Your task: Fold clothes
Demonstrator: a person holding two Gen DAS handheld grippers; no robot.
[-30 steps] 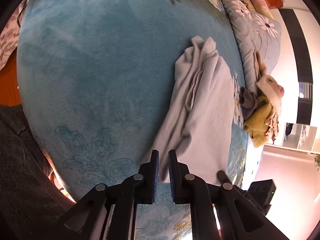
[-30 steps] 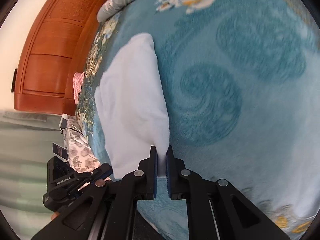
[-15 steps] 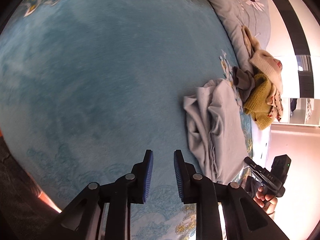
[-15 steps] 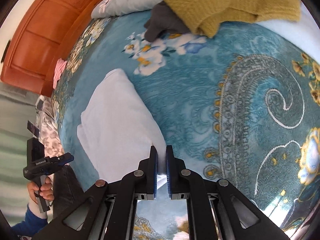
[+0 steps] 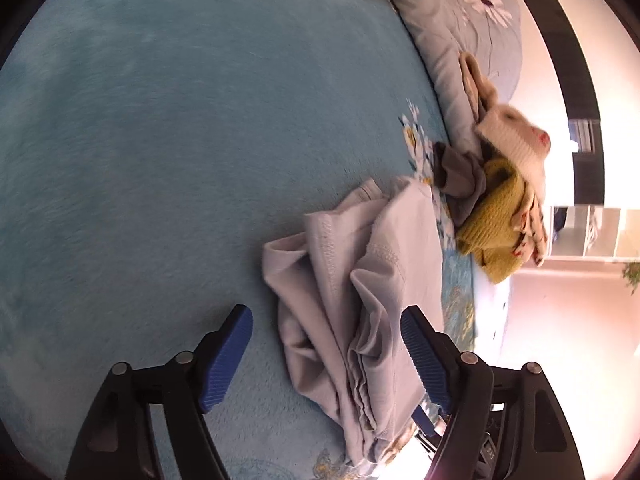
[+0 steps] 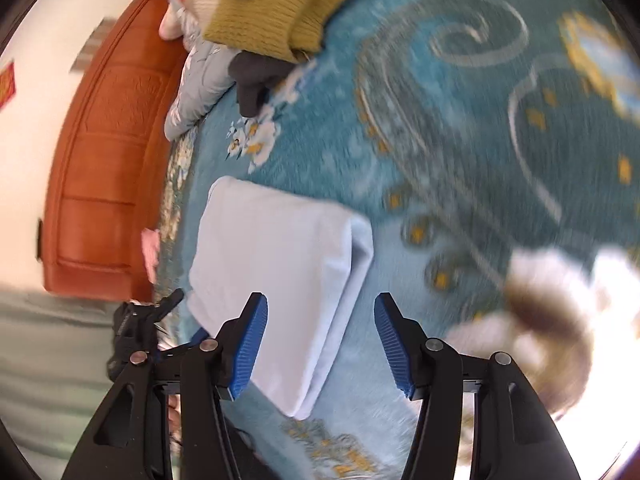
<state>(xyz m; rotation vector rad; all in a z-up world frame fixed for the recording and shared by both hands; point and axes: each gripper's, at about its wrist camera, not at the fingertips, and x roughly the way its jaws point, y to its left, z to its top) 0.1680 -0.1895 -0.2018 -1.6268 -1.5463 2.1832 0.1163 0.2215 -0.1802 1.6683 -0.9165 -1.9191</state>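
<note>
A pale grey garment [image 5: 360, 280] lies folded on the teal blanket [image 5: 160, 140], its layered edges rumpled in the left wrist view. My left gripper [image 5: 326, 320] hovers over its near end. The jaws are opening, the cloth lies below between them, and the pads are clear of it. In the right wrist view the same garment [image 6: 280, 248] looks like a smooth folded packet. My right gripper [image 6: 320, 304] stands over its near corner, jaws opening too, pads off the cloth. Both views are motion-blurred.
A pile of other clothes sits just beyond: a mustard knit [image 5: 492, 216], a dark grey piece [image 5: 456, 172], a cream knit [image 5: 516, 140]. A grey floral quilt [image 5: 460, 20] lies behind. The wooden headboard [image 6: 100, 160] and the bed's edge are close.
Both grippers were shut on the garment's edge; now both have let go and stand open. The garment has been carried toward the clothes pile and lies as a shorter packet.
</note>
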